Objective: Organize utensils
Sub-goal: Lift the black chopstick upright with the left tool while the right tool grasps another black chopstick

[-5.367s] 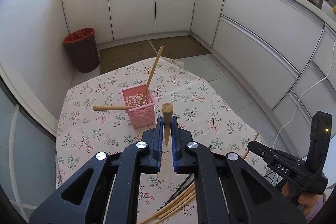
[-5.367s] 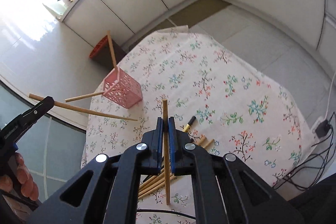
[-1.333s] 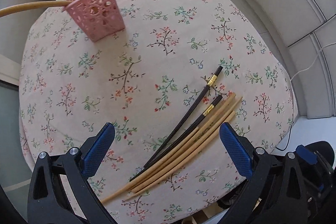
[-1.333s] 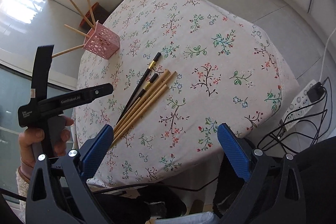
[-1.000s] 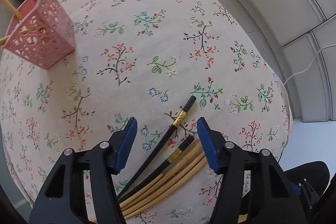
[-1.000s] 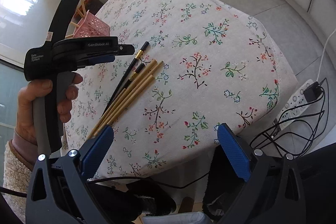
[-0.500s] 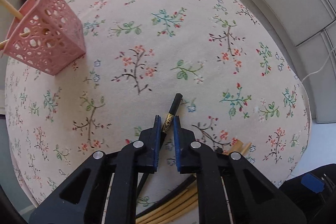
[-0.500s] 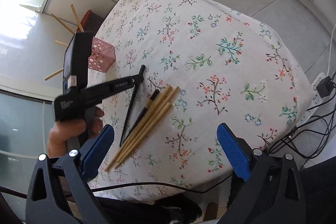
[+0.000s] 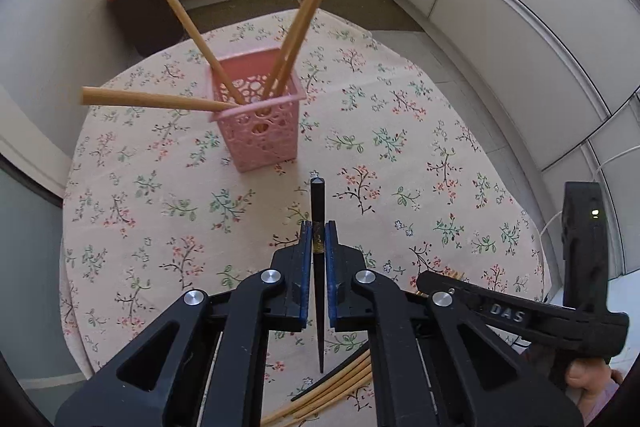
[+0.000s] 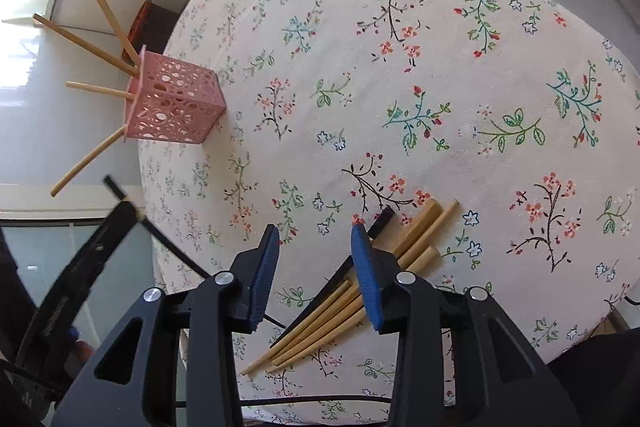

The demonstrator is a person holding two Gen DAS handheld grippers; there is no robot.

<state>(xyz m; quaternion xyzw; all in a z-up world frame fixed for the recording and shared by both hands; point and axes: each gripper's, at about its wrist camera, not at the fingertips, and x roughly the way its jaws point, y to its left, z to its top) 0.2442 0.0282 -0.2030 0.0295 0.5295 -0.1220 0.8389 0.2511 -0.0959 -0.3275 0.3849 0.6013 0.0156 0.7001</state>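
Note:
My left gripper (image 9: 316,227) is shut on a black chopstick (image 9: 318,203) and holds it above the floral tablecloth, short of the pink perforated holder (image 9: 256,123). The holder stands upright with several wooden chopsticks (image 9: 188,19) in it. My right gripper (image 10: 314,231) is open and empty, low over the pile of wooden chopsticks (image 10: 416,231) and one black chopstick (image 10: 382,219) lying on the cloth. The holder also shows in the right wrist view (image 10: 174,103), at the far left. The left gripper with its black chopstick (image 10: 120,193) shows at the left edge there.
The round table (image 9: 400,115) carries a floral cloth. A dark bin with a red rim (image 9: 144,7) stands on the floor behind it. White cabinets (image 9: 500,7) curve around the back and right. The right gripper's body (image 9: 520,311) shows at the lower right of the left wrist view.
My left gripper has lifted the black chopstick off the pile and swung toward the pink holder. My right gripper has dropped low over the pile and narrowed its opening.

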